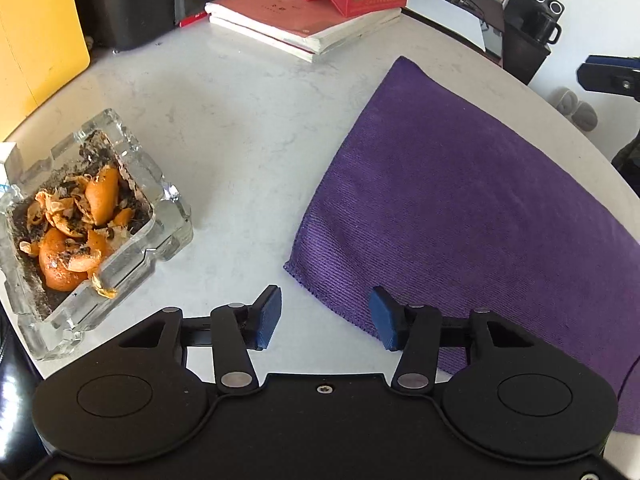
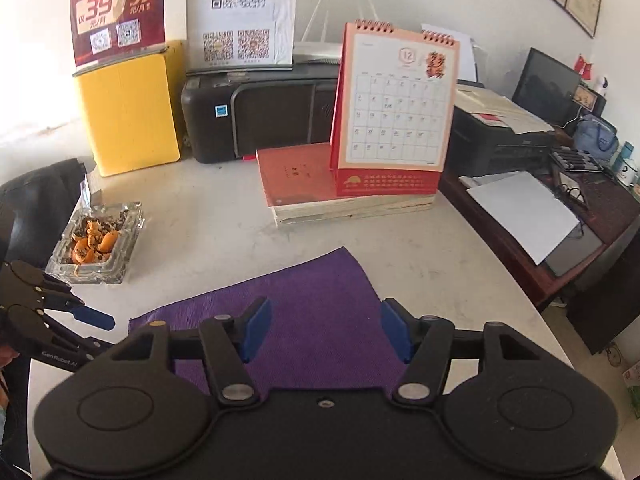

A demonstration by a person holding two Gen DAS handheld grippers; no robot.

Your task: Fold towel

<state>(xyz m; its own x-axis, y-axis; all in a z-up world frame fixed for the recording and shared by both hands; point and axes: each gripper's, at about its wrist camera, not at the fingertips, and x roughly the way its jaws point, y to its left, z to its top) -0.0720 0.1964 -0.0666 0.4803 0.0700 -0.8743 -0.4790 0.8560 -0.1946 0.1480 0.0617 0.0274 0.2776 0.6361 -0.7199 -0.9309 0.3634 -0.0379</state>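
Note:
A purple towel lies flat on the white table; it also shows in the right wrist view. My left gripper is open and empty, held above the towel's near left corner, its right finger over the cloth. My right gripper is open and empty above the middle of the towel. The left gripper shows at the left edge of the right wrist view, beside the towel's left corner. Part of the right gripper shows at the right edge of the left wrist view.
A glass ashtray with orange peel stands left of the towel, also in the right wrist view. Stacked books with a desk calendar sit at the back. A black printer and yellow box stand behind.

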